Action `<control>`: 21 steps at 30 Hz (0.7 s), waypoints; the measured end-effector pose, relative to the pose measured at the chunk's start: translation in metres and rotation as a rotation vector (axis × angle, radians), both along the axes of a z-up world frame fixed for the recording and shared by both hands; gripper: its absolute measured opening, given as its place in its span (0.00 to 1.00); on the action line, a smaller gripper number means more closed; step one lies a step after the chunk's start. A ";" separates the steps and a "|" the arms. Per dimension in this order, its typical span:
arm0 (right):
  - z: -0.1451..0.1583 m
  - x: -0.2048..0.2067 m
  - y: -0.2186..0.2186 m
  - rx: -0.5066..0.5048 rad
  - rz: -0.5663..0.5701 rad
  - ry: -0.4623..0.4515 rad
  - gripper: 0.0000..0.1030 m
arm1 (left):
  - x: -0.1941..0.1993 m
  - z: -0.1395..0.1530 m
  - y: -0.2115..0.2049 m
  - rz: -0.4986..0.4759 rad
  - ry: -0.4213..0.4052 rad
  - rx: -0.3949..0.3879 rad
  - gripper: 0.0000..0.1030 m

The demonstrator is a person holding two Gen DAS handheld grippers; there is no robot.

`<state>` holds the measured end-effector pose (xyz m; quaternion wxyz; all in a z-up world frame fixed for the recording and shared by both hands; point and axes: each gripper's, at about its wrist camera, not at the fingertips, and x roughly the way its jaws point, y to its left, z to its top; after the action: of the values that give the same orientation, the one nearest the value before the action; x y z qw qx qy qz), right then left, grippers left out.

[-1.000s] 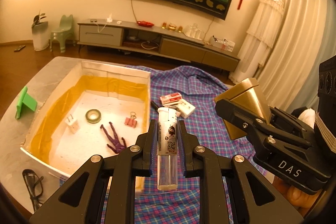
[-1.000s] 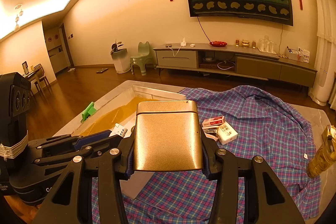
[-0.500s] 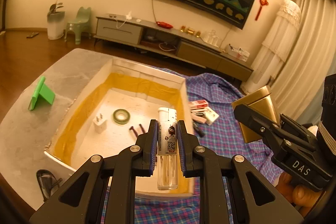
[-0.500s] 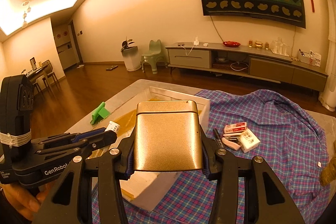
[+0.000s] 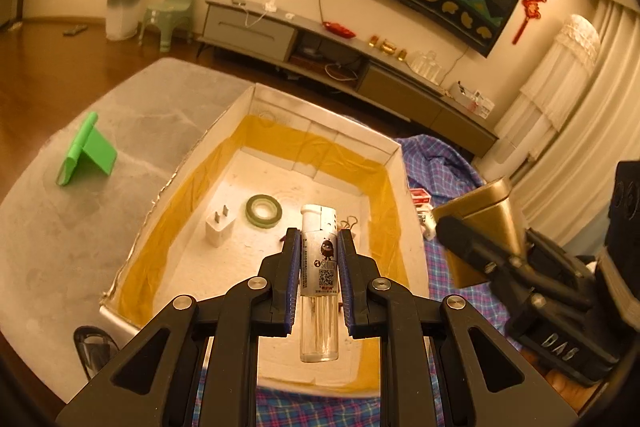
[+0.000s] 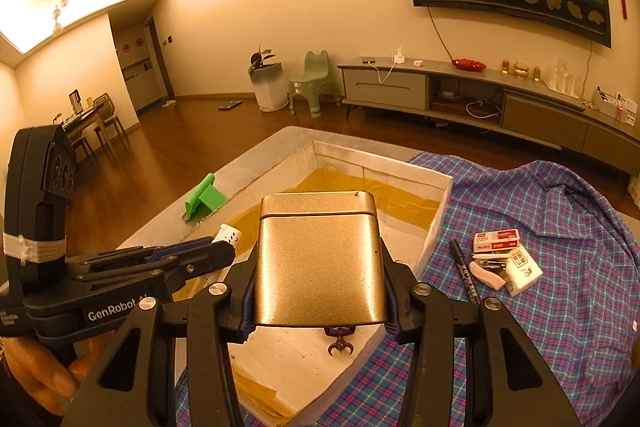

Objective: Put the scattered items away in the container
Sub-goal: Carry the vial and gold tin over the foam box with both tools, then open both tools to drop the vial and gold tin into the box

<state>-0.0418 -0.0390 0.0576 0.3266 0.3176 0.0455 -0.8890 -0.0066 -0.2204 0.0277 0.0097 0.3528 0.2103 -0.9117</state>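
Note:
My left gripper (image 5: 319, 255) is shut on a clear lighter (image 5: 319, 267) with a white cap and holds it above the white foam box (image 5: 394, 179). A charger plug (image 5: 218, 229) and a green tape roll (image 5: 262, 210) lie inside the box. My right gripper (image 6: 318, 283) is shut on a gold tin (image 6: 318, 259) over the box's right side (image 6: 434, 223). The tin (image 5: 480, 227) also shows at the right of the left wrist view. A purple figure (image 6: 340, 343) shows under the tin.
On the plaid shirt (image 6: 560, 267) right of the box lie a marker (image 6: 464, 271), a red staple box (image 6: 496, 239) and a white box (image 6: 524, 267). A green stand (image 5: 86, 151) sits on the grey table left of the box. Glasses (image 5: 94, 347) lie near the front left.
Both grippers have moved left, over the box. The lighter now hangs above the box floor, and the tin sits over the box's right side.

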 end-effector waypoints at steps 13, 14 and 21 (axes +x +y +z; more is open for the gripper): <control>-0.029 -0.069 -0.037 0.137 0.023 -0.125 0.48 | -0.037 -0.027 -0.015 0.023 -0.115 0.032 0.18; -0.030 -0.075 -0.040 0.152 0.026 -0.132 0.48 | -0.038 -0.029 -0.013 0.022 -0.122 0.025 0.18; -0.047 -0.111 -0.057 0.263 0.032 -0.177 0.48 | -0.046 -0.043 -0.005 -0.004 -0.179 0.010 0.18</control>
<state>-0.1524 -0.0959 0.0110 0.2990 0.4342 0.1376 -0.8385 -0.0530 -0.2253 -0.0154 0.0248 0.4332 0.2125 -0.8755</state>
